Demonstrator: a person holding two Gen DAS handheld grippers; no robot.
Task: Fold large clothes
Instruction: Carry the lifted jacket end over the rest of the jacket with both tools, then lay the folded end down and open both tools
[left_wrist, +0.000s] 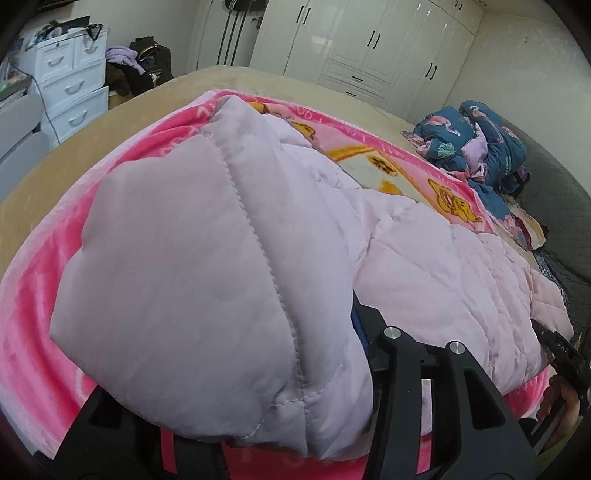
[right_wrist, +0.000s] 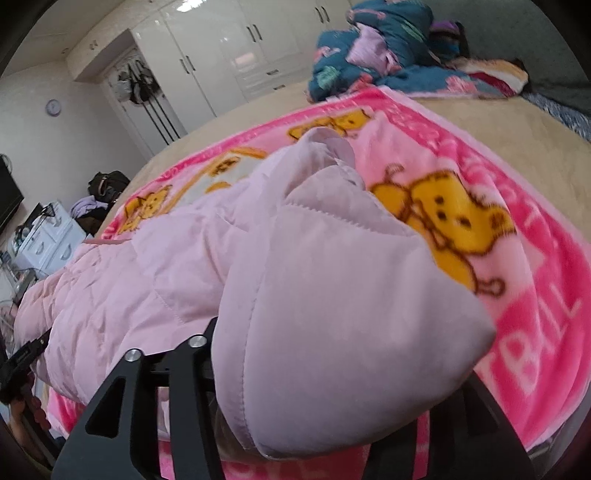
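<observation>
A pale pink quilted padded jacket drapes over both grippers — left gripper, right gripper — hiding their fingertips; grip cannot be told. A blue floral bedding heap lies beyond, on the bed.

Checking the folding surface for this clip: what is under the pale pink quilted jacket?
The pink quilted jacket lies on a pink cartoon-bear blanket spread over a beige bed cover. What lies directly beneath the jacket's middle is covered.

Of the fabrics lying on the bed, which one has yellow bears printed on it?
The bright pink blanket under the plain pale pink quilted jacket; the crumpled blue bedding shows pink shapes instead.
</observation>
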